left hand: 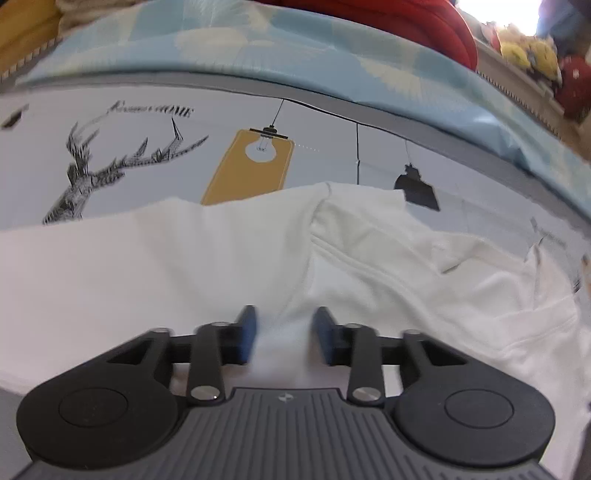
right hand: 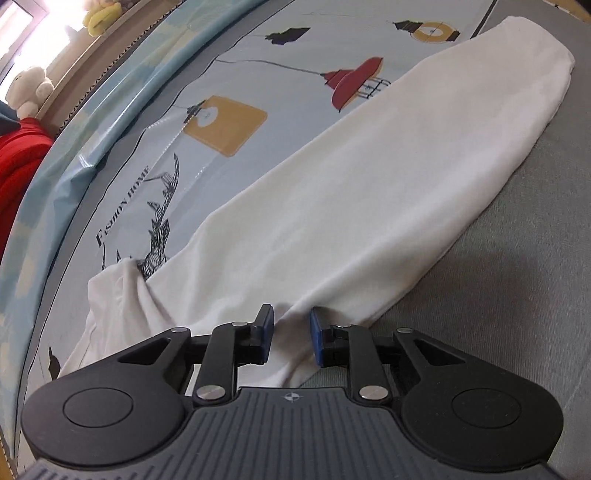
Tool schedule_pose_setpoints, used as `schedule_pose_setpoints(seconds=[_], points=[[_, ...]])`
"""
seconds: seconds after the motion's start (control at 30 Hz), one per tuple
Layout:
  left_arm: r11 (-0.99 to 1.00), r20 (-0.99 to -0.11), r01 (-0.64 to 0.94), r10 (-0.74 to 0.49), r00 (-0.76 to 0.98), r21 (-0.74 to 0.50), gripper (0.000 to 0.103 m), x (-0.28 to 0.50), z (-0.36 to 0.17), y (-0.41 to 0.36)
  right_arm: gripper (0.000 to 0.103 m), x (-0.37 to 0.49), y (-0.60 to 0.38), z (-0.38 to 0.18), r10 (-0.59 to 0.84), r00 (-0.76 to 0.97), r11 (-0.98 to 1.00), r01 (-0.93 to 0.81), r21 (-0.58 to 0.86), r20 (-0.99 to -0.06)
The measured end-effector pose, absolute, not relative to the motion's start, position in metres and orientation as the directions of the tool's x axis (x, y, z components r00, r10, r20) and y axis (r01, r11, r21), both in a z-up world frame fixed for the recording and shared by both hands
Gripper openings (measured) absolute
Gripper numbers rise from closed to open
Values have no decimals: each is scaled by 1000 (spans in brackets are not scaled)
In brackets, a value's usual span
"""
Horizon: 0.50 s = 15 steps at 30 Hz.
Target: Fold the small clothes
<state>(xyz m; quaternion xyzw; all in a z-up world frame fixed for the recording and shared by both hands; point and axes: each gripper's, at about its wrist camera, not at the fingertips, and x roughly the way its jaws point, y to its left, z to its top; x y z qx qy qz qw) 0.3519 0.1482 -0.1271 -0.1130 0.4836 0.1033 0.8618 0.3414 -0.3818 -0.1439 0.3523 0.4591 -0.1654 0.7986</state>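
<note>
A white garment [left hand: 184, 266] lies spread on a pale printed bed sheet [left hand: 147, 147], with wrinkles and a seam toward the right. My left gripper [left hand: 284, 336] sits low over it, and white cloth fills the narrow gap between its blue pads [left hand: 247, 332]; the picture is blurred there. In the right wrist view the garment [right hand: 369, 184] forms a long folded band running to the far upper right. My right gripper [right hand: 290, 336] is shut on a bunched fold at the band's near end. A loose flap [right hand: 118, 295] lies crumpled to its left.
The sheet [right hand: 258, 74] carries deer and lamp prints, with a plain grey area [right hand: 498, 295] at the right. A light blue quilt [left hand: 258, 48] runs along the far edge. Behind it are a red blanket [left hand: 424, 26] and plush toys [left hand: 528, 55].
</note>
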Motion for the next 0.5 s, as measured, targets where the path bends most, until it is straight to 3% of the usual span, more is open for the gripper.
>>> schedule_pose_setpoints(seconds=[0.03,0.07,0.27,0.4,0.5], points=[[958,-857,-282,94,507,-61,12,353,-128,148,7,341,-383,-143,50,526,697,591,407,-849],[960,-856,-275,98,508,-53,11,353,-129,149,3,340,-384,-143,33,525,695,599,397,-851],[947,-858,-317,117,500,-55,8,350,-126,156,1,333,-389,-144,-29,526,659,650,380,-850],[931,-840,-338,68,538,-141,10,346,-109,148,3,335,-389,-144,-12,512,666,645,375,-859],[950,-813,-196,-88,575,-242,24,345,-99,125,4,330,-393,-141,-13,532,645,651,400,-847]])
